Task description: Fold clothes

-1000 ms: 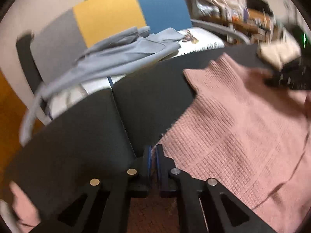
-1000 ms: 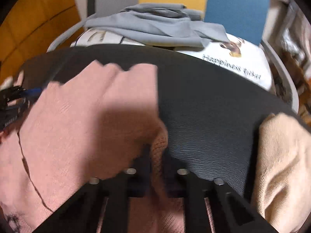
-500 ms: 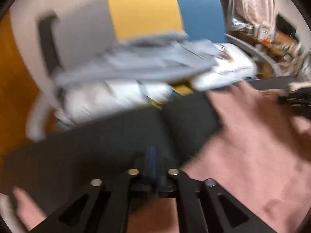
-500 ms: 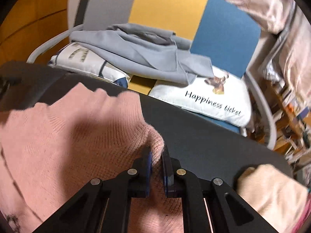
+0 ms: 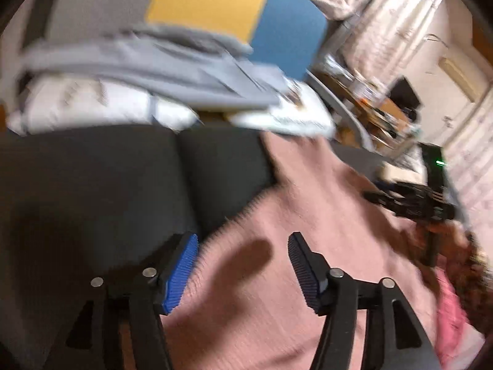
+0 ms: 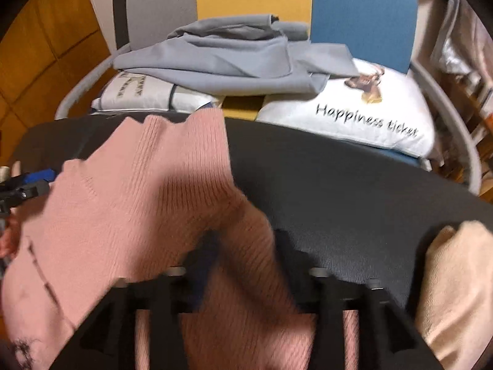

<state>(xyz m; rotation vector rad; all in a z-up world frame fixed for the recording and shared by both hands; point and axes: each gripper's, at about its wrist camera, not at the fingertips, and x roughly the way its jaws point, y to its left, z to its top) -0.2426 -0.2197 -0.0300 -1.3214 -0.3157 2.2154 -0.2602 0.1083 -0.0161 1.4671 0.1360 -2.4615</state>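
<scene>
On dark table, pink sweater lying flat, left gripper spread above

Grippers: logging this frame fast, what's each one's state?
Left gripper: open, holding nothing, over the pink sweater.
Right gripper: blurred, sweater between fingers; cannot tell.

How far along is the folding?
Done: nothing clearly; the pink knitted sweater lies rumpled on the black tabletop. In hand: left gripper open above its edge; fabric bunches inside the blurred right gripper. Left: the sweater folds, the grey garment on the chair.
</scene>
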